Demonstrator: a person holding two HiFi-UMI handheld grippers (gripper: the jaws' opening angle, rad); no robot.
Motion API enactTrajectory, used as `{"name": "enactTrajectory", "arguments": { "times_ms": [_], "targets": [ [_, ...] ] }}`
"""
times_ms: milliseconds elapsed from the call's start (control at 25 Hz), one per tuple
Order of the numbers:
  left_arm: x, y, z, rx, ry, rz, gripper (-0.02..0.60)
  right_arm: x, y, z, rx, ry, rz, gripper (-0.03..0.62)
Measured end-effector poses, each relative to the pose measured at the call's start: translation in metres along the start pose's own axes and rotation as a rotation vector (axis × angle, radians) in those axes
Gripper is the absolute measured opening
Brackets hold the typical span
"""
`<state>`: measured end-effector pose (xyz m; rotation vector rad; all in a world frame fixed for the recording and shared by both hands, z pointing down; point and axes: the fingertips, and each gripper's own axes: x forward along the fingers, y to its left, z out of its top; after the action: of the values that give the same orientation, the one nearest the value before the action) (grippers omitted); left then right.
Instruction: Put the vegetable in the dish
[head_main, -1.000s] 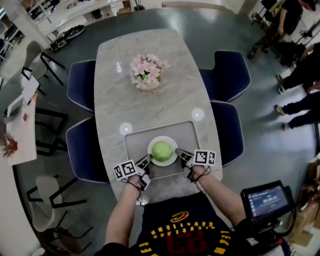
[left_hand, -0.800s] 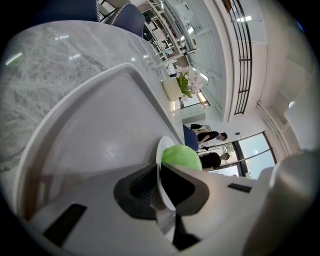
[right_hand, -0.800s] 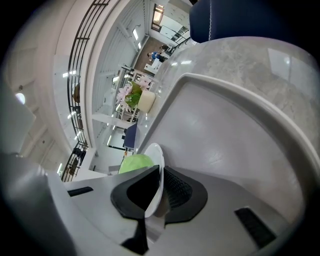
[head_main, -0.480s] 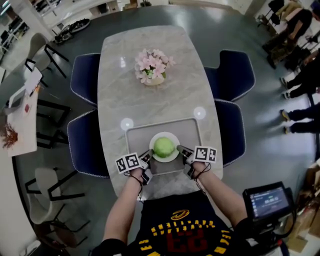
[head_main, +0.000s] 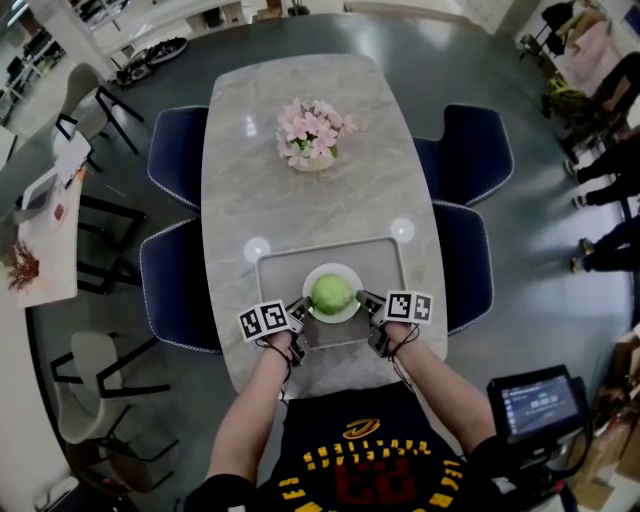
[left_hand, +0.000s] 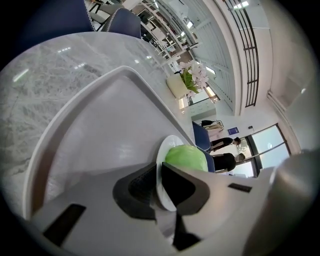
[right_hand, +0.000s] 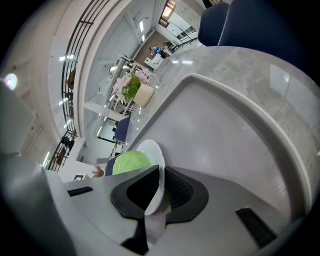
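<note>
A round green vegetable sits in a white dish on the grey tray. My left gripper is shut on the dish's left rim and my right gripper on its right rim. In the left gripper view the dish's edge runs between the jaws of the left gripper, with the vegetable just beyond. In the right gripper view the dish is pinched by the right gripper, and the vegetable lies to its left. I cannot tell whether the dish rests on the tray.
The tray lies at the near end of a marble table. A pot of pink flowers stands farther up the table. Dark blue chairs flank both sides. People stand off to the right.
Both grippers stay at the dish's rim. The left hand has drawn in slightly closer to the dish. The head view has shifted a little.
</note>
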<state>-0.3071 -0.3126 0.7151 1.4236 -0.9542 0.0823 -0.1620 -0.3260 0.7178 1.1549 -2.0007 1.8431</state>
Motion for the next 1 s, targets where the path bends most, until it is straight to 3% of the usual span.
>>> {"name": "enactTrajectory", "arguments": {
  "times_ms": [160,640,880,1000],
  "targets": [
    [-0.001,-0.001,-0.001,0.027,-0.004,0.033,0.023,-0.001,0.000,0.000,-0.025,-0.006,-0.046,0.018],
    [-0.005,0.003,0.000,0.112,-0.020,0.144,0.029,0.002,0.004,-0.003,-0.252,0.035,-0.169,0.040],
    [-0.008,0.002,0.001,0.214,0.000,0.219,0.038,-0.005,0.008,0.002,-0.393,0.052,-0.238,0.048],
    [-0.011,0.003,0.004,0.252,-0.009,0.253,0.046,-0.009,0.009,0.007,-0.397,0.037,-0.230,0.048]
  ]
}}
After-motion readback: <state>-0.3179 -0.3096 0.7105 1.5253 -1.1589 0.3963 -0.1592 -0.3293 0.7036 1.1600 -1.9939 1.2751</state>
